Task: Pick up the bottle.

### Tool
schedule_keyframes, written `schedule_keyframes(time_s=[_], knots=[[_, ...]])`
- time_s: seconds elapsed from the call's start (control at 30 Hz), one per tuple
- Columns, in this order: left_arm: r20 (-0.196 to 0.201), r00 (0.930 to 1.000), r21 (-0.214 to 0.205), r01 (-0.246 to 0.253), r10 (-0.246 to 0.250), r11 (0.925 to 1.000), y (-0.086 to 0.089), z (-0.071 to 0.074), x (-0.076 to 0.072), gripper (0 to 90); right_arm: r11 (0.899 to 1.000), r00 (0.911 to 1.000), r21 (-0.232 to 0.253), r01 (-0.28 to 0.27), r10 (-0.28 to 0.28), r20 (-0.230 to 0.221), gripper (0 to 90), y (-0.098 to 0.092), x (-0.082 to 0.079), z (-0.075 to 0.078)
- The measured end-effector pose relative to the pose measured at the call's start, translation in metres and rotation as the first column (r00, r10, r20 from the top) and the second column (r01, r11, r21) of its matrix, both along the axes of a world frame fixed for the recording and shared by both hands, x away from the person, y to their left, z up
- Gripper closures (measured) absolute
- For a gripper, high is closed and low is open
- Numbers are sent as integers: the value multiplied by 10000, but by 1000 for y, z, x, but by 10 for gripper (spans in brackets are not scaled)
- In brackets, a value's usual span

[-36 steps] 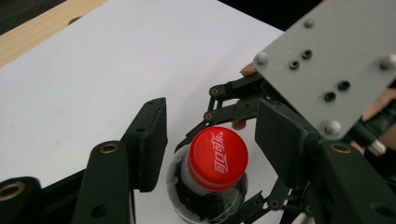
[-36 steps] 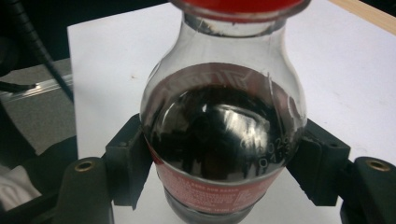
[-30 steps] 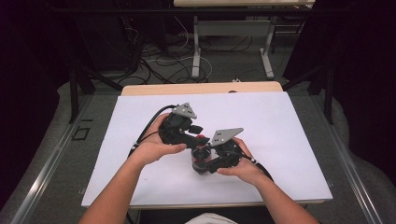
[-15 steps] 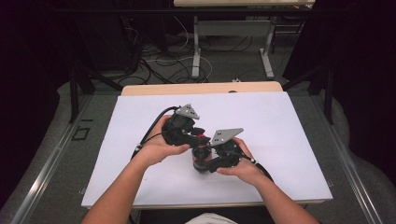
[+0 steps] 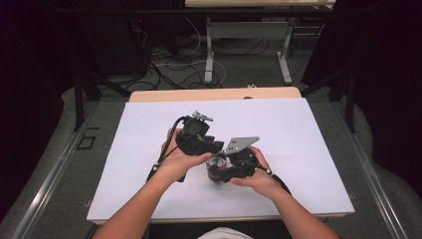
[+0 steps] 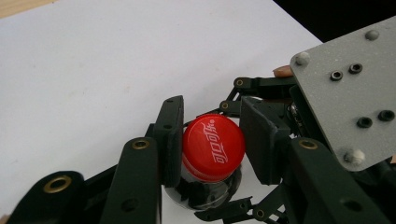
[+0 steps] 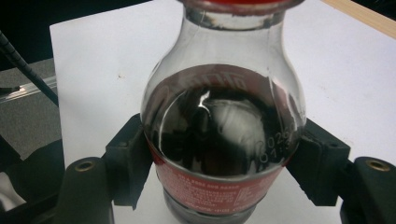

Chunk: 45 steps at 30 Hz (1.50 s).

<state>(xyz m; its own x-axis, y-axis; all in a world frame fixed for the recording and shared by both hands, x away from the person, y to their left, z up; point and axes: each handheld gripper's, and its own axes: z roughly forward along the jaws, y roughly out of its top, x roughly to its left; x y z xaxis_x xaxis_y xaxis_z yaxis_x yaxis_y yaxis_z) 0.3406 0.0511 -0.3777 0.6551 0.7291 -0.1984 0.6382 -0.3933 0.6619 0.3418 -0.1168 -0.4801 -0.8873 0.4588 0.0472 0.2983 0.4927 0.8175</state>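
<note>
A small cola bottle [image 5: 215, 165] with dark liquid and a red cap [image 6: 213, 147] is held low over the white table sheet [image 5: 298, 129]. My right gripper [image 7: 224, 168] is shut on the bottle's body [image 7: 224, 126], its pads pressing both sides just above the red label. My left gripper [image 6: 210, 140] comes at the top of the bottle and is shut on the red cap, one pad on each side. In the high view the left gripper [image 5: 209, 152] and the right gripper [image 5: 219, 173] meet at the bottle near the sheet's middle.
The right gripper's grey three-cornered plate [image 6: 345, 102] stands close beside the left gripper's jaws. Black cables trail from both grippers across the sheet. A wooden table edge [image 5: 214, 93] runs along the back, with desk legs and cables on the floor beyond.
The left gripper has edged slightly right, onto the bottle's top. The right gripper and the bottle have stayed in place.
</note>
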Motion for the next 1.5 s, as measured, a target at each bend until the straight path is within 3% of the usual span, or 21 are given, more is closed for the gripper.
schedule_keyframes(time_s=[0.17, 0.2, 0.23, 0.27, 0.33, 0.4, 0.47, 0.57, 0.6, 0.63, 0.67, 0.7, 0.77, 0.87, 1.07, 1.17, 1.27, 1.33, 1.37, 1.4, 1.5], knots=[[230, 9975, -299, 669, -662, 9973, 7, 2, 6, 545, 9998, 9999, 154, -153, 153, 10, 298, -2, 1, 2], [547, 9915, -512, 1211, -1183, 9913, 13, 4, 9, 498, 9996, 9999, 256, -100, 99, 44, 297, -2, 1, 1], [547, 9915, -512, 1211, -1183, 9913, 13, 4, 9, 465, 9996, 9999, 238, -119, 118, 51, 298, -2, 1, 1], [731, 9827, -654, 1752, -1703, 9824, 16, 5, 9, 459, 9997, 9999, 219, -146, 145, 38, 297, -2, 1, 1], [791, 9797, -737, 1899, -1841, 9790, 17, 5, 9, 435, 9994, 9997, 245, -233, 232, 37, 297, -2, 1, 1], [1149, 9548, -377, 2801, -2743, 9592, 21, 4, 11, 431, 9992, 9994, 214, -340, 341, -43, 297, -2, 1, 2], [1150, 9383, -88, 3292, -3261, 9442, 22, 4, 12, 433, 9986, 9991, 296, -429, 430, -32, 297, -1, 1, 1], [1252, 9239, 148, 3626, -3615, 9318, 22, 2, 13, 443, 9983, 9987, 284, -516, 516, 26, 297, -1, 1, 1], [1191, 9166, 278, 3811, -3816, 9241, 22, 2, 13, 468, 9978, 9984, 334, -571, 571, -13, 297, 0, 0, 1], [1192, 9006, 494, 4150, -4179, 9085, 22, 1, 14, 482, 9977, 9983, 340, -584, 585, -20, 297, 0, 0, 1], [1179, 8910, 557, 4350, -4385, 8987, 21, 1, 15, 501, 9976, 9982, 347, -599, 600, -27, 297, 0, 0, 1], [1179, 8910, 557, 4350, -4385, 8987, 21, 1, 15, 511, 9974, 9980, 347, -635, 636, -14, 297, 0, 0, 1], [1353, 8692, 834, 4682, -4755, 8797, 20, 0, 14, 517, 9964, 9972, 411, -742, 744, -41, 297, -1, 0, 1], [1270, 8533, 846, 4987, -5057, 8627, 19, 0, 15, 573, 9941, 9954, 559, -928, 939, -175, 297, -1, -1, 2], [1123, 8595, 962, 4901, -4987, 8663, 19, 0, 16, 609, 9950, 9960, 508, -865, 874, -159, 298, 0, -1, 2], [1179, 8703, 876, 4707, -4783, 8780, 18, 0, 15, 611, 9960, 9971, 464, -758, 761, -44, 298, -1, -1, 2], [1066, 8943, 726, 4290, -4347, 9004, 16, 0, 15, 613, 9975, 9986, 456, -535, 536, -2, 297, -1, 0, 3], [1092, 9176, 532, 3785, -3821, 9241, 13, -1, 13, 613, 9984, 9992, 407, -388, 386, 60, 298, -1, 0, 3], [904, 9343, 415, 3424, -3448, 9386, 12, -1, 13, 614, 9988, 9993, 304, -374, 375, -27, 298, -2, 1, 3], [904, 9343, 415, 3424, -3448, 9386, 12, -1, 13, 614, 9989, 9997, 407, -244, 242, 54, 298, -2, 1, 3], [1015, 9589, 163, 2649, -2651, 9642, 7, -3, 13, 614, 9992, 9999, 409, 15, -20, 115, 298, -4, 3, 3]])
